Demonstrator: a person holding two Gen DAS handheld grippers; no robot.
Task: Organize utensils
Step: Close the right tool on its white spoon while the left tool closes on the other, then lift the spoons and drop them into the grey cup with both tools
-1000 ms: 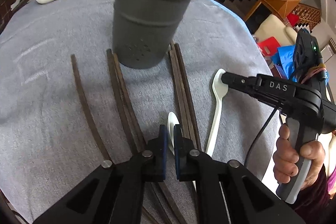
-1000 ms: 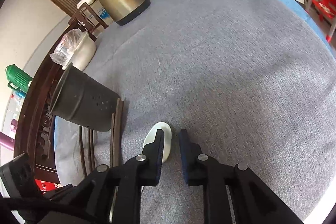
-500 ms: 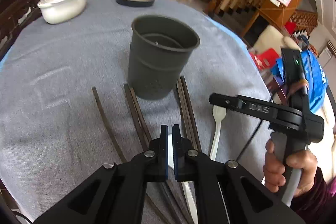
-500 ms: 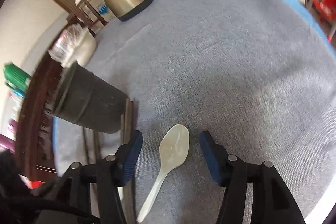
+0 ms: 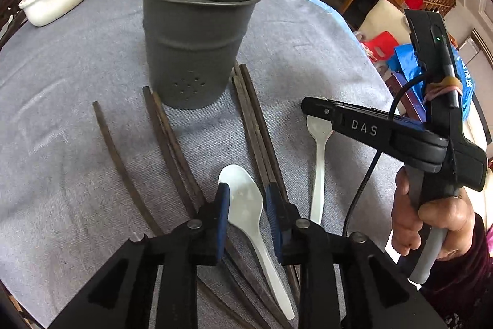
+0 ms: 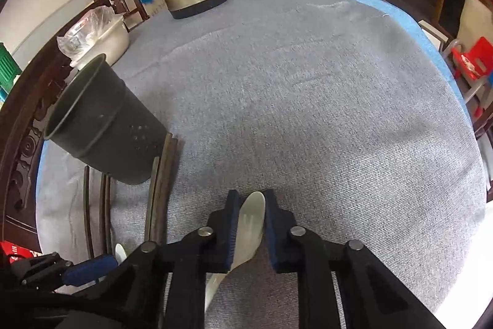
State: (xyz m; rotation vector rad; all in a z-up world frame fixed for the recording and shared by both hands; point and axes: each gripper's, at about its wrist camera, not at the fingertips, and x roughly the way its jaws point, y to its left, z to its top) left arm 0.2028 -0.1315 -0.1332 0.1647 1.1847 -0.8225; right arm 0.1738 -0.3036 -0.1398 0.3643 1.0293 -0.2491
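A: Spoons first — where are they rel. to the grippers?

B: Two white spoons on the table's grey cloth, near the edge closest to the person. Left spoon [image 5: 245,202] has its bowl right between the left gripper [image 5: 246,199] fingers, handle running back under the gripper toward the near edge. Long axis is roughly in line w/ the gripper's pointing direction.

A: Left gripper gripping it?

B: No. Jaws are opening, there's a visible gap each side of the bowl, and the spoon lies flat on the cloth. So released.

A: And the right?

B: Right gripper [image 6: 250,215] jaws are closing on the right spoon [image 6: 251,224]. Bowl sits between the pads, looks pinched across its width, handle trailing back toward the near edge. I'd call that a grasp, or v. close to one.

A: Holder?

B: Grey utensil cup [image 5: 200,42] stands upright toward the table's centre, ahead of the left gripper and ahead-left of the right one. Dark chopsticks [image 5: 255,125] lie on both sides of it, pointing near edge to centre.

A: So what does the next move turn on?

B: Probably the right spoon. It needs lifting, then carrying forward-left over the cup rim. Left hand sits closer to the cup, but it's holding nothing.
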